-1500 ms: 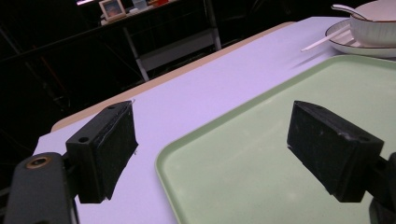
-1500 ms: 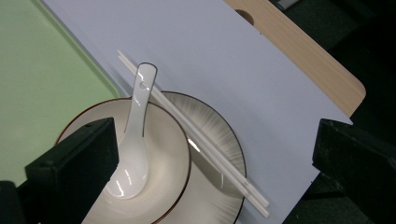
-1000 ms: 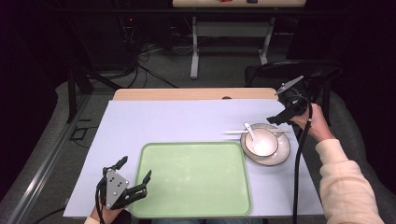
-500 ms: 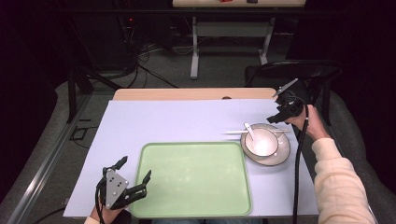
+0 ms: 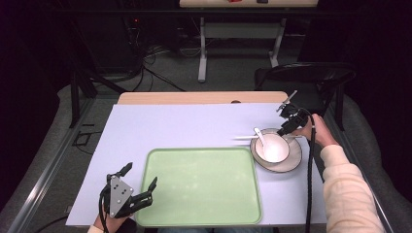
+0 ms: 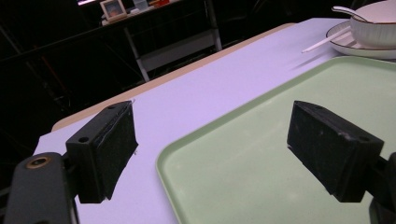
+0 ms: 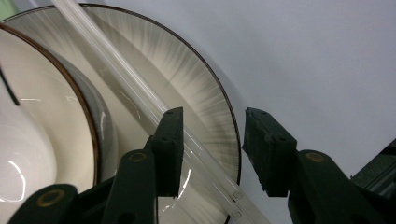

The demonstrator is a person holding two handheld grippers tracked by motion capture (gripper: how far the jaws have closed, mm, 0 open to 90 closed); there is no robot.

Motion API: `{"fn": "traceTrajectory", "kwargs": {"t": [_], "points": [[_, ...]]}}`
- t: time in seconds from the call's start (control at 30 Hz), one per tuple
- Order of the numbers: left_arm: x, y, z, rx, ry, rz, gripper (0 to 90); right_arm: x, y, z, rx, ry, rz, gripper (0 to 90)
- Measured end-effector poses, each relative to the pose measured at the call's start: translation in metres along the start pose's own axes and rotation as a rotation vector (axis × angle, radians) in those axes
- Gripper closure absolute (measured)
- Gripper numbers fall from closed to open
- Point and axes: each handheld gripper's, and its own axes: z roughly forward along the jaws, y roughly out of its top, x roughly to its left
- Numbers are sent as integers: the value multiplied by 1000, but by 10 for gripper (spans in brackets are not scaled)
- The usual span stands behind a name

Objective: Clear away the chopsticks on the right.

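Observation:
A white bowl [image 5: 272, 148] with a white spoon [image 5: 260, 137] in it stands on a striped plate [image 5: 293, 162] at the table's right. Pale chopsticks [image 5: 243, 138] lie across the plate's far rim, pointing left. My right gripper [image 5: 287, 124] hovers at the plate's far right rim. In the right gripper view it [image 7: 212, 140] is open, its jaws straddling the chopsticks [image 7: 140, 98] just above the plate [image 7: 205, 107], beside the bowl [image 7: 56, 121]. My left gripper [image 5: 141, 183] is wide open over the left edge of the green tray [image 5: 199, 187], holding nothing.
The left gripper view shows the tray [image 6: 261, 186] below the jaws, with the bowl [image 6: 373, 28] and plate [image 6: 345, 44] far off. A lilac mat [image 5: 184, 126] covers the table. A dark chair [image 5: 311, 80] stands behind the right corner.
My right gripper has dropped slightly and shifted left toward the plate's far rim and the chopsticks. The left gripper has stayed put.

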Motion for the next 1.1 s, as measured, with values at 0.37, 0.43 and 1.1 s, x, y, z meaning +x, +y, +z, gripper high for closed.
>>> {"fn": "traceTrajectory", "kwargs": {"t": [0.37,0.43,1.1], "points": [[0,0,0,0,1,-1,154,-1,0,1,-11,4,-12,656],[0,0,0,0,2,0,154,1,0,0,-8,14,-2,659],[0,0,0,0,7,-9,153,8,9,7,6,-1,-166,772]]}}
